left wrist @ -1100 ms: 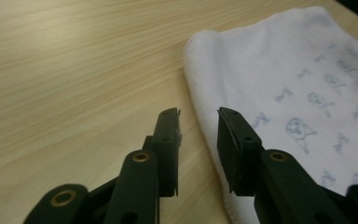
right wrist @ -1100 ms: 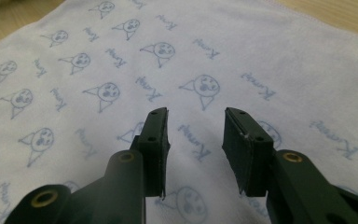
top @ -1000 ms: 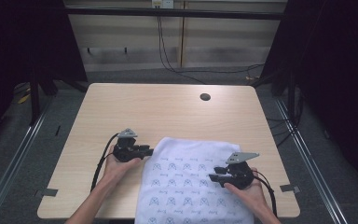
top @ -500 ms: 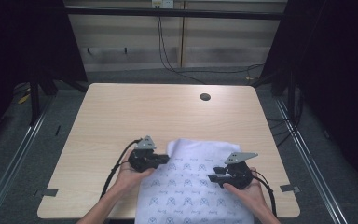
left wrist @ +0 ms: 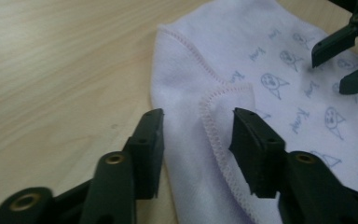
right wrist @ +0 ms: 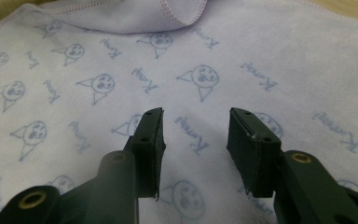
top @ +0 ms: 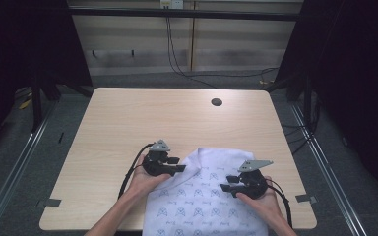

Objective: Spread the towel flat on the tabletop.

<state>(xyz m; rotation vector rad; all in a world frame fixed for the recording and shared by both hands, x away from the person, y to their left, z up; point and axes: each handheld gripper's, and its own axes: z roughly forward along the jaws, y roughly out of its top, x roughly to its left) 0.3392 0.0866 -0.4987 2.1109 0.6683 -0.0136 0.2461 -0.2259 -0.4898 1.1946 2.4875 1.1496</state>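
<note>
Two black two-jaw grippers work over a pale lilac cloth printed with small blue cat faces and lettering (top: 204, 201), which lies on the near part of the light wooden surface (top: 128, 118) and hangs over its near edge. The cloth's far left corner is folded back onto itself, so that a pink-stitched hem (left wrist: 214, 121) curls across the printed side.

The left gripper (top: 177, 164) sits at the cloth's left edge by that folded corner, held in the person's left hand (top: 145, 179). Its jaws have just been opening and now stand well apart; in the left gripper view the folded hem lies between them, and the pads do not press on it.

The right gripper (top: 226, 183) rests over the right part of the cloth, in the person's right hand (top: 261, 201). Its jaws have also been opening a little and stand wide; in the right gripper view only flat printed cloth (right wrist: 196, 70) lies beneath them, and nothing is clamped.

Farther back, a small dark round hole (top: 216, 102) marks the surface near its far edge, well apart from the cloth.
</note>
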